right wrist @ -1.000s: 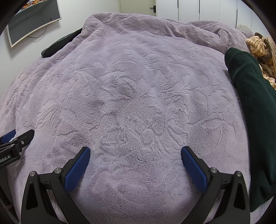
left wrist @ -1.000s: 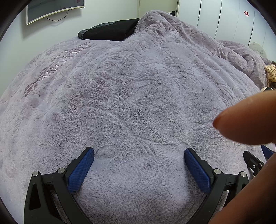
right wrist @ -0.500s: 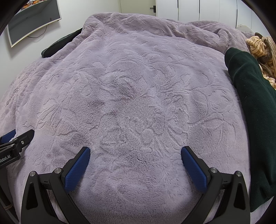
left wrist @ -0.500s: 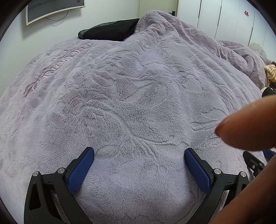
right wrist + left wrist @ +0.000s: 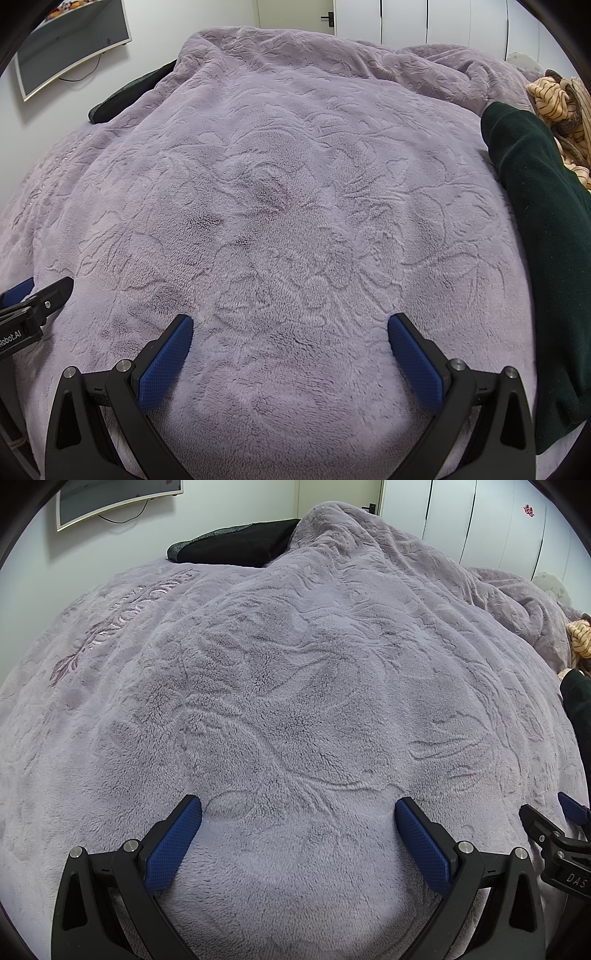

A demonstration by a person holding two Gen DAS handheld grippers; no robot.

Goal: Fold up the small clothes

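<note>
Both the left gripper and the right gripper hover spread wide and empty over the lilac embossed plush bed cover. The dark green fleece garment lies along the bed's right edge, untouched; fetching it likely comes next.

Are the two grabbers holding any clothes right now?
No. The left gripper and right gripper are both open, with only the purple blanket between their fingers. The green garment lies untouched at the right.

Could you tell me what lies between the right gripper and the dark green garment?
Only bare purple blanket lies between the right gripper and the dark green garment, seen in the right wrist view.
</note>
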